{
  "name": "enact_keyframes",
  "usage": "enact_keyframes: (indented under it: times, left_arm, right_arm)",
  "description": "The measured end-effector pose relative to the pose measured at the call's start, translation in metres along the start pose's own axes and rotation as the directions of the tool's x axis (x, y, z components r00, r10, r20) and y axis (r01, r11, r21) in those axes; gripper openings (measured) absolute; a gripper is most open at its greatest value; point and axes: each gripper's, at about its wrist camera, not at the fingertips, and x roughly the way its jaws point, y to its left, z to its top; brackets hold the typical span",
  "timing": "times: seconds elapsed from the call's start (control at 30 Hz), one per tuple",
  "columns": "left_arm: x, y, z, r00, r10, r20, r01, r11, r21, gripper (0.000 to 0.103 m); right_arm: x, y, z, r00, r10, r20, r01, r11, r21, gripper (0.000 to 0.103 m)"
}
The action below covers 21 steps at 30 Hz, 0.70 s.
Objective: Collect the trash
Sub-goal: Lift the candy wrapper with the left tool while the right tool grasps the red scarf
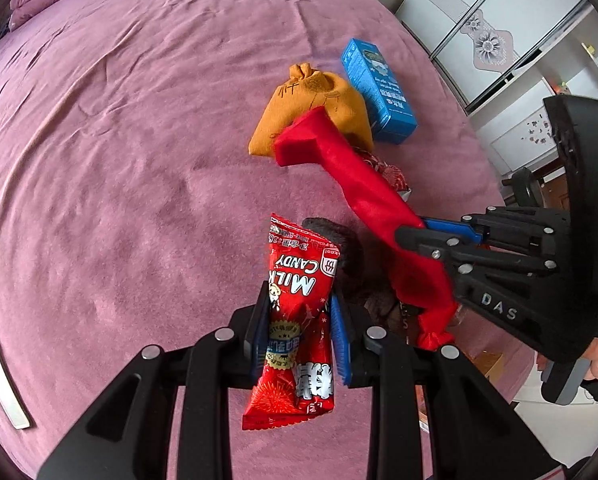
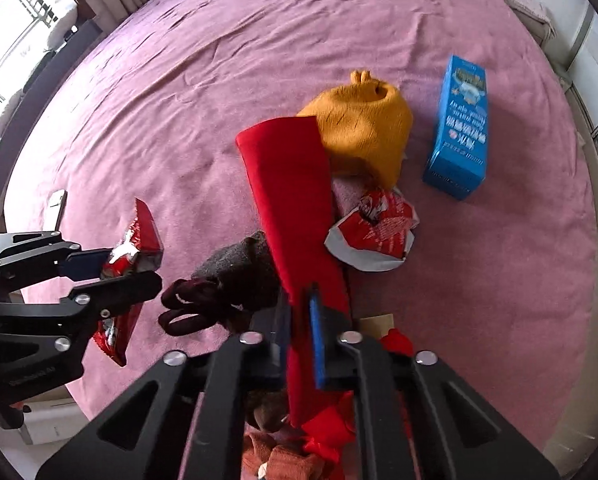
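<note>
A red milk-candy wrapper (image 1: 299,280) hangs upright between the blue pads of my left gripper (image 1: 299,300), which is shut on it above the pink bed cover (image 1: 119,140). My right gripper (image 2: 299,300) is shut on a long red cloth (image 2: 291,184) that stretches toward an orange drawstring pouch (image 2: 363,128). In the left wrist view the right gripper (image 1: 413,230) comes in from the right, clamped on the same red cloth (image 1: 363,184). A crumpled red-and-white wrapper (image 2: 375,232) lies beside the cloth, under the pouch's near edge. The left gripper (image 2: 133,268) shows at the left with the candy wrapper (image 2: 139,236).
A blue carton (image 2: 463,128) lies right of the pouch. A dark grey and maroon sock (image 2: 227,280) sits between the grippers. A white flat object (image 2: 57,204) rests near the bed's left edge. Brown and red soft items (image 2: 283,460) lie below the near edge. Cupboards (image 1: 499,20) stand beyond the bed.
</note>
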Motion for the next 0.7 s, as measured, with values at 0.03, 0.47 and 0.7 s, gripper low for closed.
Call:
enact_keyframes:
  times: [0.03,0.47,0.7]
  left_arm:
    - [-0.002,-0.003,0.0,1.0,0.0,0.002,0.0,1.0,0.001,0.027]
    - [-0.041,-0.06,-0.002,0.999,0.0,0.035,-0.002,0.998,0.055,0.027]
    - [-0.037,-0.136,0.007,0.999,-0.025,0.031,0.02,0.99,0.138,0.027]
  right_arm:
    - [-0.004,0.0,0.0,1.0,0.008,0.004,-0.008,1.0,0.003,0.004]
    - [-0.107,-0.021,-0.029,0.98,0.094,0.173,-0.111,0.99,0.092,0.003]
    - [-0.144,-0.069,-0.06,0.977,0.056,0.204,-0.084,0.988,0.13,0.003]
